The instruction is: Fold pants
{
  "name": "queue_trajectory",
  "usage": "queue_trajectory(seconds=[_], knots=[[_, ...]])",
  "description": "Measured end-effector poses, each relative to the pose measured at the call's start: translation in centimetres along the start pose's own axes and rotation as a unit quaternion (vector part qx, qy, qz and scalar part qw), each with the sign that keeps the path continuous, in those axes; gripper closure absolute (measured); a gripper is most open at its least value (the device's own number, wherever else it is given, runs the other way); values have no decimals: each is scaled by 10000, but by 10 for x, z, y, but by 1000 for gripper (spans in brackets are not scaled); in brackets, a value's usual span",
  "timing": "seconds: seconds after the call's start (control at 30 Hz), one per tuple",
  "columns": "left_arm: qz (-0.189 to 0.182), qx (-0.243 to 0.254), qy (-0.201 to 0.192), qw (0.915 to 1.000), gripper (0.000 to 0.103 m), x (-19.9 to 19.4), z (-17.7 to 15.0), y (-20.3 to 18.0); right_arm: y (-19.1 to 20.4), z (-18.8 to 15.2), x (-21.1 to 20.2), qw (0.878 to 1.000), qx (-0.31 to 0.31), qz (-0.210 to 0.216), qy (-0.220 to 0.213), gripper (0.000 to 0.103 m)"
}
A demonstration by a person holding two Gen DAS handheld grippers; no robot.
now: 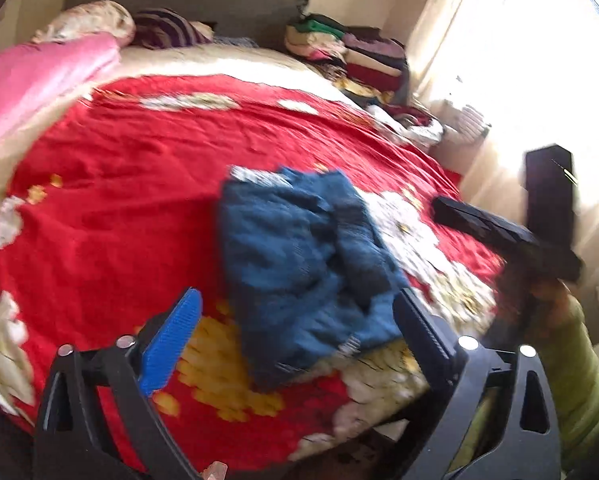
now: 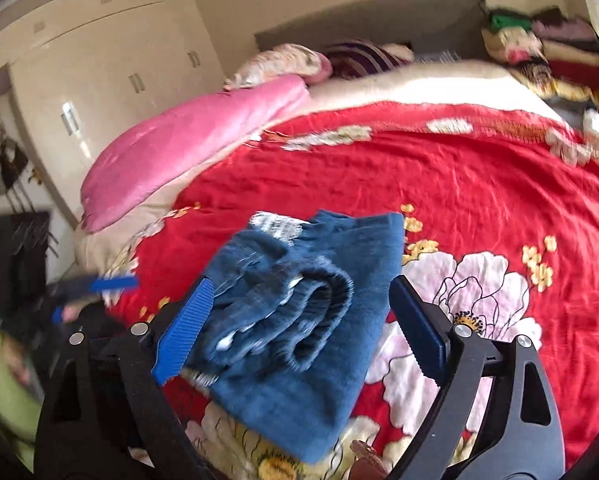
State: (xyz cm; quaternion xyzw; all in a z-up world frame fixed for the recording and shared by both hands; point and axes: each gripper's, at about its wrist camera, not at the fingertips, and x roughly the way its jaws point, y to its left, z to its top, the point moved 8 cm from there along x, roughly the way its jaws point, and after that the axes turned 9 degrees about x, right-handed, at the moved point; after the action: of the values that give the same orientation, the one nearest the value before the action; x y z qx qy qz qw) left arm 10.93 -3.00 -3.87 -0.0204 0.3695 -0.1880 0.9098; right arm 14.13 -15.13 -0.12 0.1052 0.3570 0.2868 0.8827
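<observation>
The blue pants (image 1: 299,264) lie folded into a compact bundle on the red floral bedspread (image 1: 139,160), near the bed's front edge. My left gripper (image 1: 299,332) is open and empty, its fingers apart just in front of the bundle. My right gripper (image 2: 299,320) is open and empty too, with the pants (image 2: 299,320) lying between and beyond its fingers, elastic waistband facing it. The right gripper also shows in the left wrist view (image 1: 499,232) to the right of the pants. The left gripper shows blurred in the right wrist view (image 2: 99,288) at the left.
A pink quilt (image 2: 187,148) lies along the bed's left side, with pillows (image 2: 291,60) at the headboard. A stack of folded clothes (image 1: 359,56) sits at the far right corner. A wardrobe (image 2: 99,60) stands left of the bed; a bright window (image 1: 519,60) is on the right.
</observation>
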Motion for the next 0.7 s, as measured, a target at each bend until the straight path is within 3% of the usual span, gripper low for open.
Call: queue_trajectory(seconds=[0.17, 0.37, 0.5, 0.53, 0.6, 0.67, 0.7], knots=[[277, -259, 16, 9993, 6, 4, 15, 34, 33, -24, -14, 9971, -753, 57, 37, 18], [204, -338, 86, 9992, 10, 22, 27, 46, 79, -56, -4, 9869, -1538, 332, 346, 19], [-48, -399, 251, 9989, 49, 42, 31, 42, 99, -70, 8, 9789, -1943, 391, 501, 19], [-78, -376, 287, 9988, 62, 46, 31, 41, 103, -73, 12, 9762, -2064, 389, 532, 23], [-191, -333, 413, 9984, 77, 58, 31, 37, 109, -78, 17, 9713, -2265, 388, 611, 35], [-296, -317, 508, 9978, 83, 66, 31, 33, 116, -83, 25, 9639, -2540, 372, 706, 53], [-333, -269, 548, 9976, 83, 70, 31, 30, 117, -86, 28, 9608, -2651, 341, 734, 57]])
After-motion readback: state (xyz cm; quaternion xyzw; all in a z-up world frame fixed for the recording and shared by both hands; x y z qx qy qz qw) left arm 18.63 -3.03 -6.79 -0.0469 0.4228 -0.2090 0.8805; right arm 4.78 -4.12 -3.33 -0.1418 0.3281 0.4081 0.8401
